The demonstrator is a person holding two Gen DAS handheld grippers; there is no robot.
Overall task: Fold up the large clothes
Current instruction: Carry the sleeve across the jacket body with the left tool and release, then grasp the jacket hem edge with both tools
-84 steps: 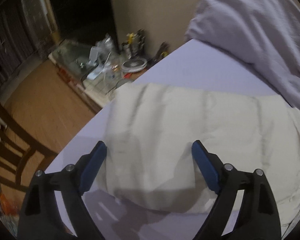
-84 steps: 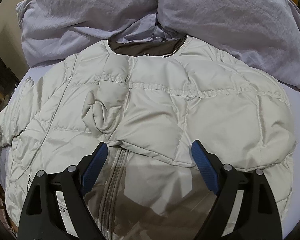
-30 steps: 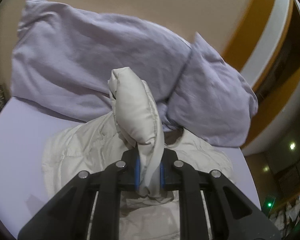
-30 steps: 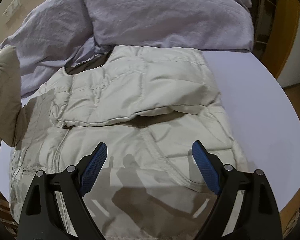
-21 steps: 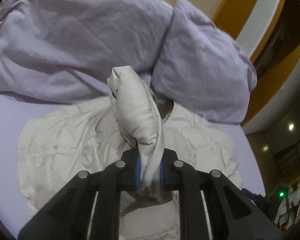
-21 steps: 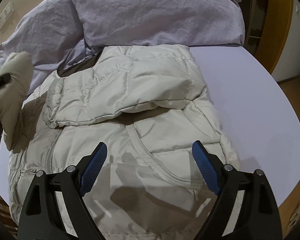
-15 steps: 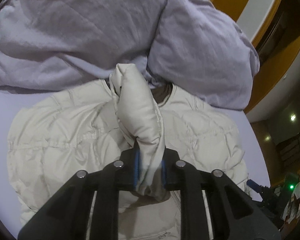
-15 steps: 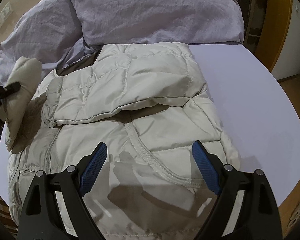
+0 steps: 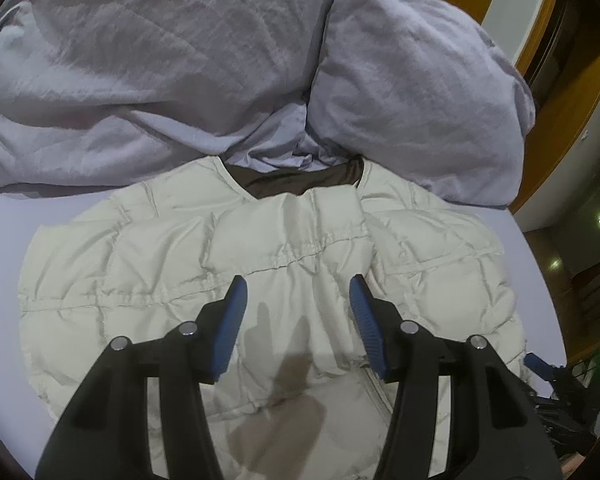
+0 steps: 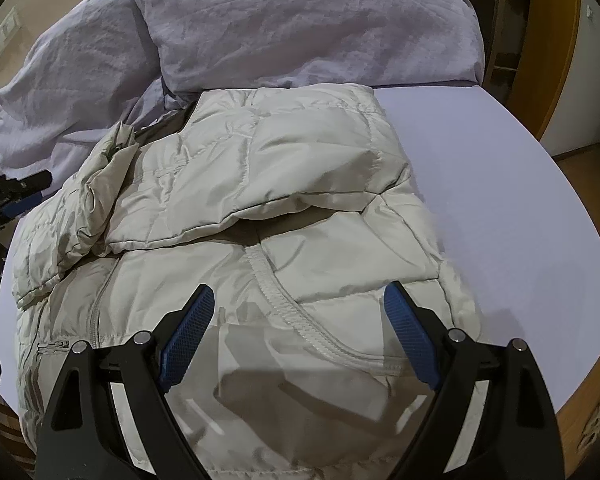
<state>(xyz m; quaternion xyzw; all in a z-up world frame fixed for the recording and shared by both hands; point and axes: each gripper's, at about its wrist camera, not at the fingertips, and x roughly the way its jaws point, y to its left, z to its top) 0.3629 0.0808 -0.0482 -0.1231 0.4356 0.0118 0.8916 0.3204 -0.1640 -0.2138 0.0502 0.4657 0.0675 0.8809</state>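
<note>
From the left wrist view I see the cream puffer jacket (image 9: pixel 260 272) spread directly ahead of and beneath my left gripper (image 9: pixel 298 304), whose jaws stand apart with nothing between them. A folded-in sleeve (image 9: pixel 300 240) lies across the jacket's chest just beyond the blue pads (image 9: pixel 230 328), its cuff end reaching toward the dark collar lining (image 9: pixel 296 178). The gripper hangs above the jacket, tilted downward, and throws a shadow on the fabric below the jaws.

My right gripper (image 10: pixel 298 320) also has its jaws wide apart and empty, poised over the lower part of the jacket (image 10: pixel 260 184). Between and ahead of its fingers runs the zipper seam (image 10: pixel 296 312), curving toward the right finger. Beyond the jaws the other sleeve (image 10: pixel 284 168) is folded across the body, and to the far left of the jaws the first sleeve (image 10: pixel 96 192) lies bunched on the jacket. At the left edge of this view I can make out the tip of my left gripper (image 10: pixel 16 196), just beside that bunched sleeve.

The jacket rests on a pale lavender bedsheet (image 10: pixel 500 184), and past the collar two lavender pillows (image 9: pixel 412 92) lean against each other. To the right of the jaws is an orange-brown wooden frame (image 10: pixel 556 60).
</note>
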